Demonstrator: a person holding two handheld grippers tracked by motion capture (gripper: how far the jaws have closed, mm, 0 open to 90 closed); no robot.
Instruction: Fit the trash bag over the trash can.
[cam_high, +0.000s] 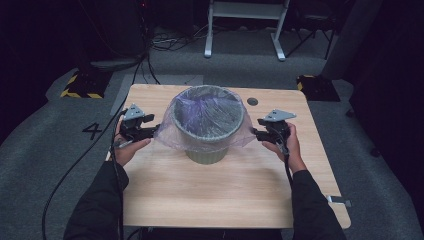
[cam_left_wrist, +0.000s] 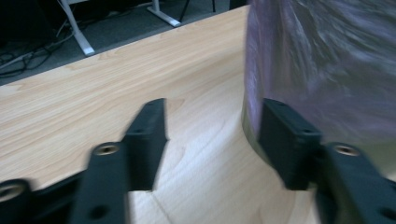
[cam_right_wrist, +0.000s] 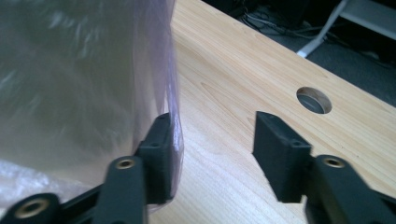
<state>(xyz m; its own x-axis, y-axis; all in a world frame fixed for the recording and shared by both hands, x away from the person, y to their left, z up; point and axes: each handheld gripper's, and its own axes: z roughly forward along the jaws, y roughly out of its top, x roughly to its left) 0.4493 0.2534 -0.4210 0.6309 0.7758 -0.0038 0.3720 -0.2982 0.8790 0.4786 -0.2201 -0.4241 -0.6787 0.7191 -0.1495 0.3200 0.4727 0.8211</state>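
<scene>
Flanking the grey round bin (cam_high: 207, 131) mid-table (cam_high: 225, 190), its translucent purple plastic liner (cam_high: 200, 112) draped outside, left claw (cam_high: 150, 131) and right claw (cam_high: 260, 134) stand apart, gripping nothing. Each is just beside the liner's skirt, equally near.

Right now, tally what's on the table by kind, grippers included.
Bins: 1, green bin
Bags: 1, purple bag lining it
Grippers: 2, left gripper, right gripper, both open
Total: 4

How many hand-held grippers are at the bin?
2. The left hand-held gripper is at the bag's left edge, the right hand-held gripper at its right edge; both stand open.
</scene>
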